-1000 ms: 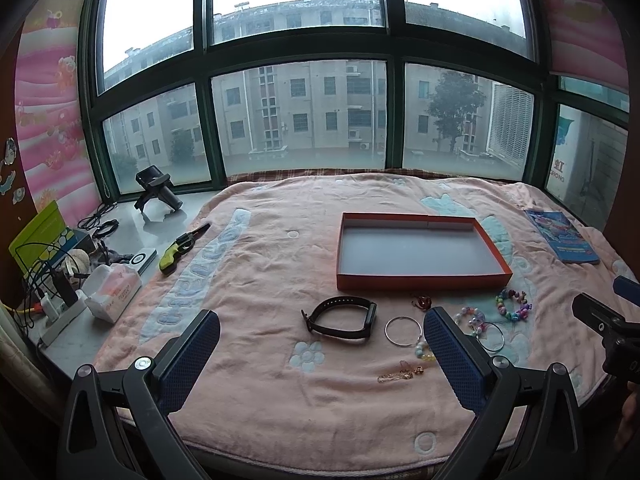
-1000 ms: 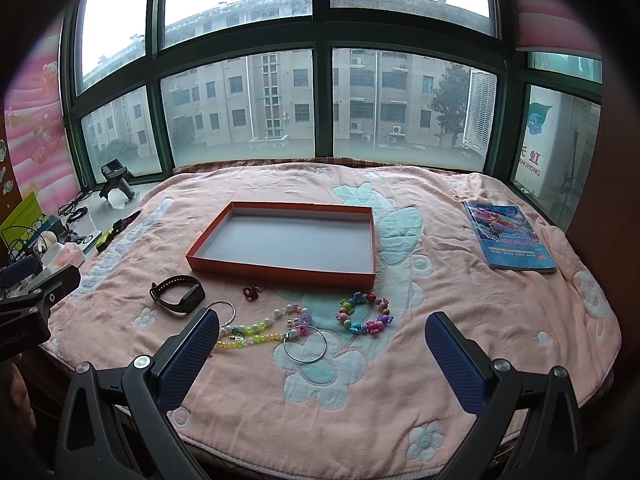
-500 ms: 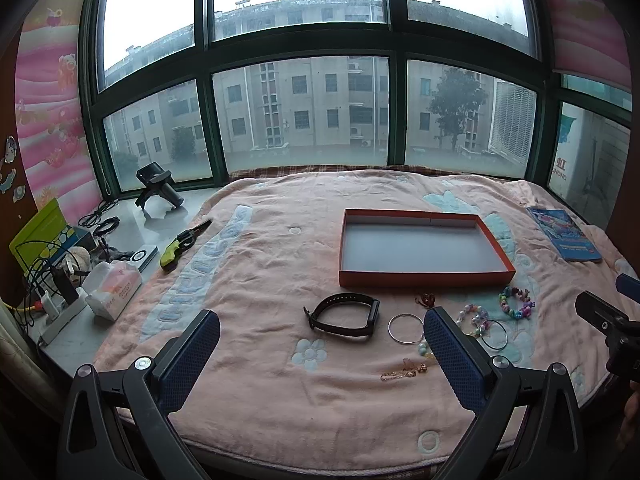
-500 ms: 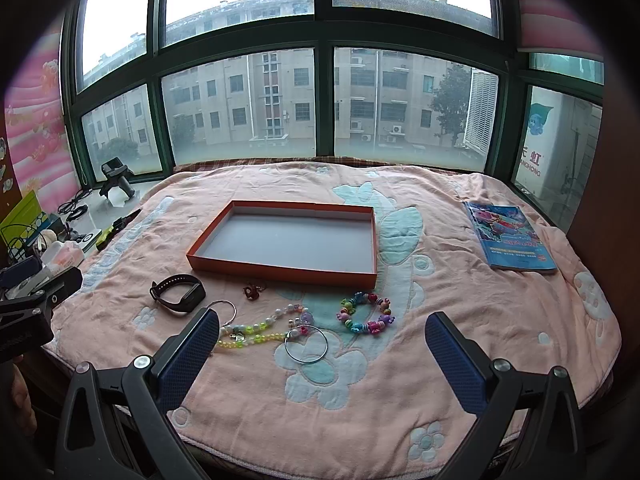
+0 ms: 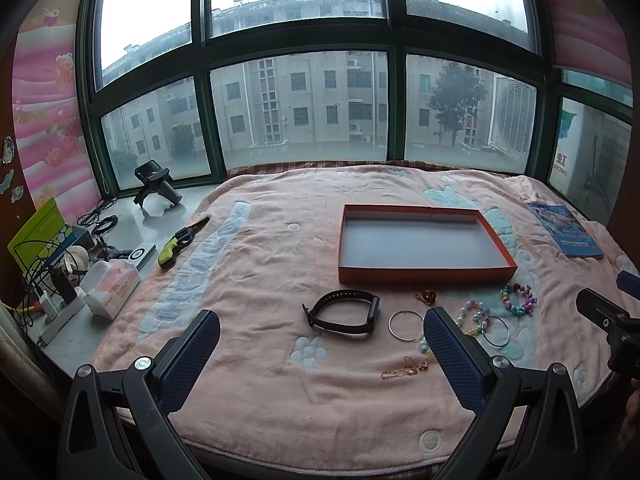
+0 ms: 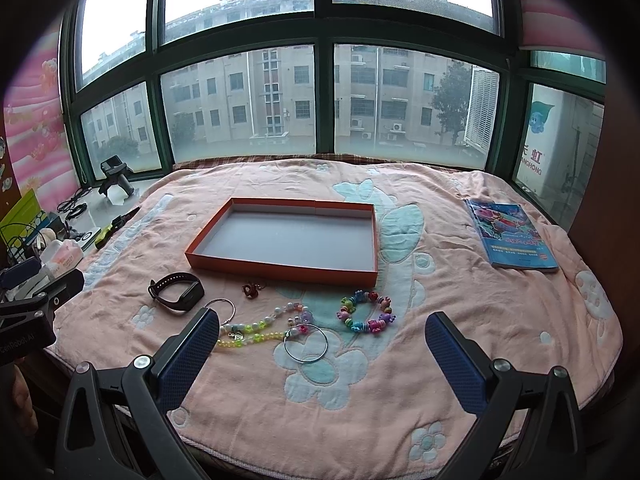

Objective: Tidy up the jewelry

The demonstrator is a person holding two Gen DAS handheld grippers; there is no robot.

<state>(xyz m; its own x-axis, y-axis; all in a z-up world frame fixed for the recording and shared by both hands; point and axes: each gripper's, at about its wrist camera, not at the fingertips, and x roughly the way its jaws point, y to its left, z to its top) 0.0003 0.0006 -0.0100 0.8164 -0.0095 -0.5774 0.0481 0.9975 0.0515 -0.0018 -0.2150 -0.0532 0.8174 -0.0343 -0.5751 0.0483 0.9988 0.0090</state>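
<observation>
Altogether we count one orange tray [image 6: 280,270], one black band [image 5: 344,312], two silver hoops [image 6: 306,344] and two bead strands [image 6: 366,316] along the blanket's [image 6: 460,312] near edge, just beyond our left gripper [image 5: 320,344] and right gripper [image 6: 320,344], both spread wide and empty.

- The right gripper [image 6: 320,344] hangs over the bed's pink blanket [image 6: 460,292], jaws spread wide with nothing between them.
- Beyond it lies an orange tray [image 6: 280,268] — nothing inside.
- Just before the tray: a black wristband [image 6: 176,292], a small dark red piece [image 6: 250,290], perhaps a ring, a pale bead strand [image 6: 264,326], two wire hoops [image 6: 306,346] and a colourful bead bracelet [image 6: 366,312].
- A blue book [image 6: 510,234] lies well apart, to the right.
</observation>
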